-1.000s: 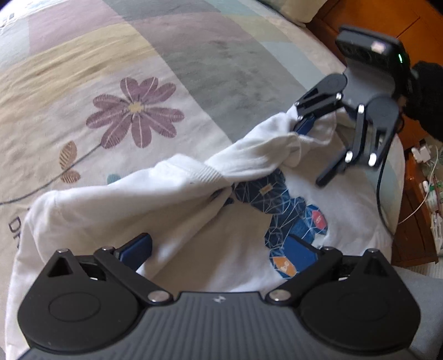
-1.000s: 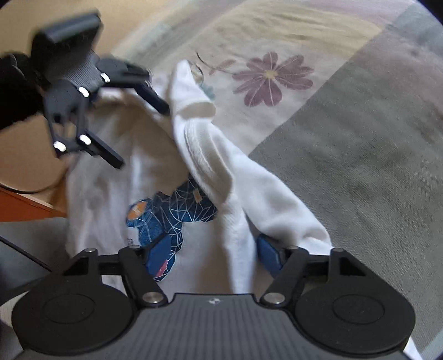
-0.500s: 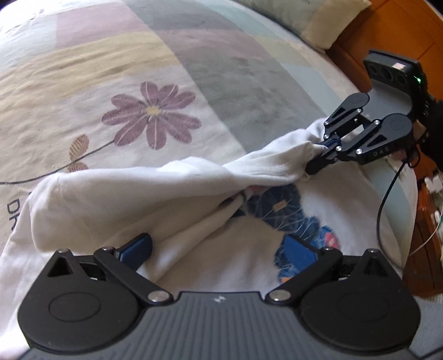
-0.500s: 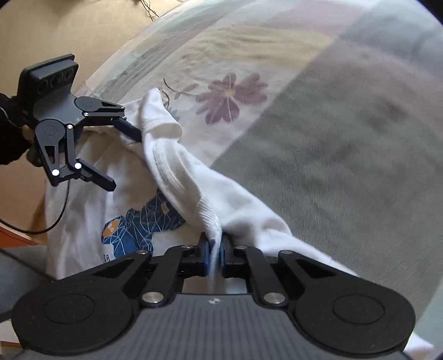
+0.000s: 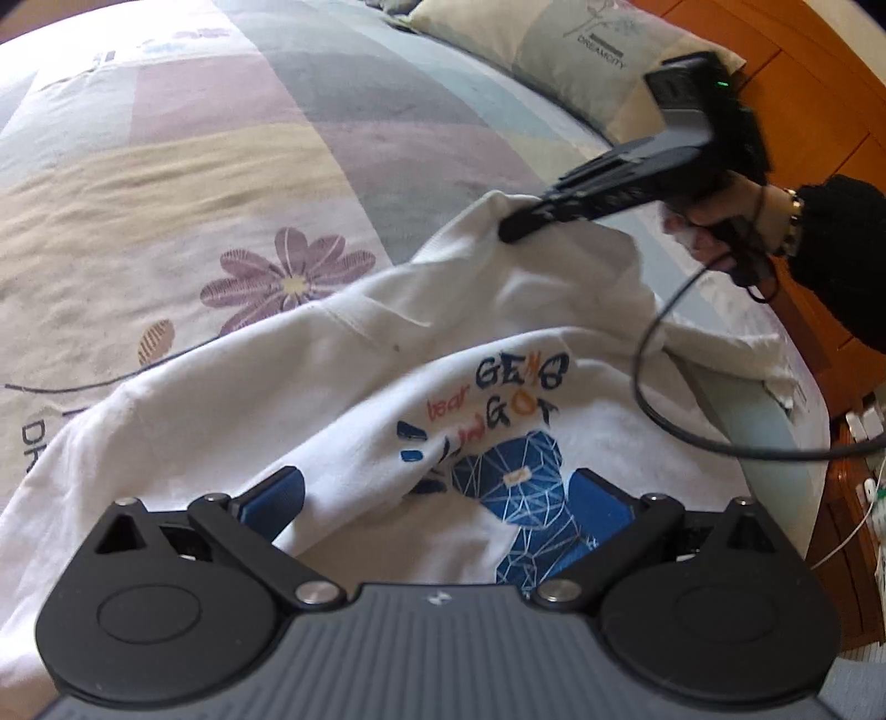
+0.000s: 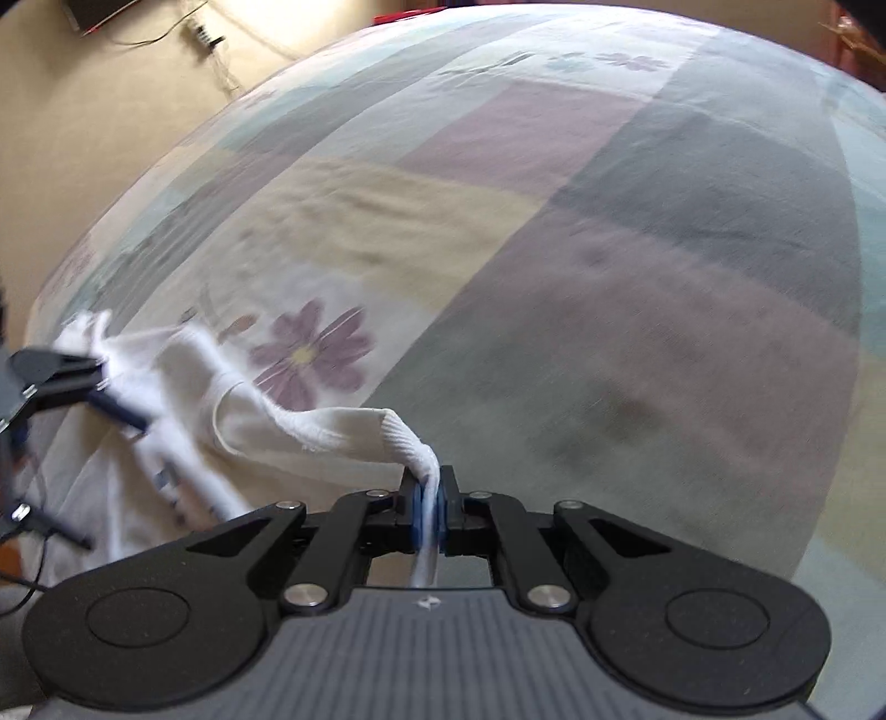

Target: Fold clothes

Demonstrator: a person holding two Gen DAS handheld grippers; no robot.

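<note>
Sleeve lifted and drawn out since a second ago, uncovering the print; the right gripper has clamped its cuff.

The white sweatshirt lies on the patchwork bed cover, its sleeve stretched taut to the right jaws, pinched tight on the ribbed cuff. The left gripper hangs over the chest, jaws wide, gripping nothing. A pillow lies beyond.

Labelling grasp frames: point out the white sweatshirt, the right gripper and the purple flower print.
white sweatshirt (image 5: 232, 421): left wrist view, plain body fabric.
right gripper (image 6: 427, 505): right wrist view, between fingers shut on the cuff.
purple flower print (image 5: 288, 279): left wrist view, flower's yellow centre.
</note>
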